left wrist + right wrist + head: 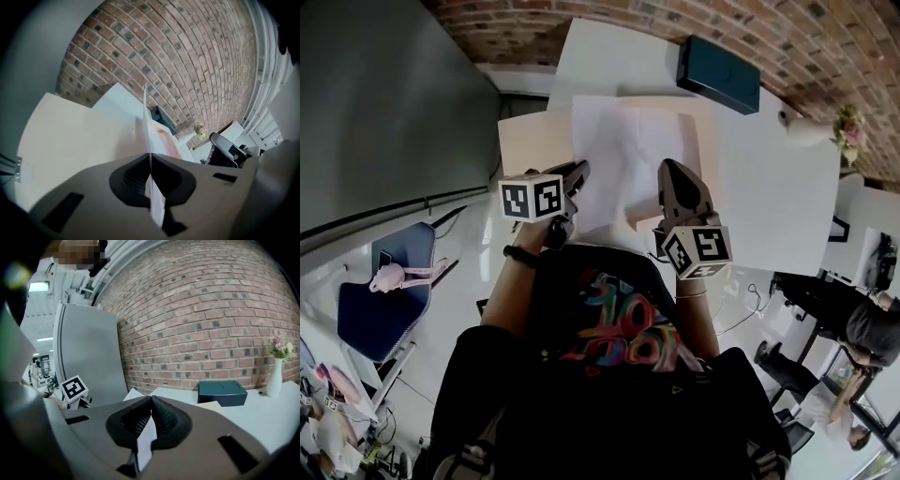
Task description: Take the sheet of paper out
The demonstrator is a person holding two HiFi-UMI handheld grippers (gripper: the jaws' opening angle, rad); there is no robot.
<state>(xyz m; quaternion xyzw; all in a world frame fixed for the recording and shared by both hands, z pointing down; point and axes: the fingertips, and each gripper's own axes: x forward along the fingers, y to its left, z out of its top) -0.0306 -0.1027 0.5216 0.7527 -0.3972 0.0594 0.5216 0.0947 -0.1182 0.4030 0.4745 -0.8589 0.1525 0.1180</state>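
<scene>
Both grippers hold a white sheet of paper (619, 159) above the white table (769, 187). My left gripper (578, 172) is shut on its left edge; in the left gripper view the sheet (146, 126) stands edge-on between the closed jaws. My right gripper (666, 171) is shut on the sheet's right part, and a white strip of the sheet (146, 439) shows between its pads. A tan envelope (532, 141) lies flat on the table under the sheet, its far part (212, 405) visible past the right jaws.
A dark teal box (718, 73) stands at the table's far side before a brick wall (211, 310). A small vase of flowers (277, 366) is at the far right corner. A grey panel (384, 112) borders the table on the left.
</scene>
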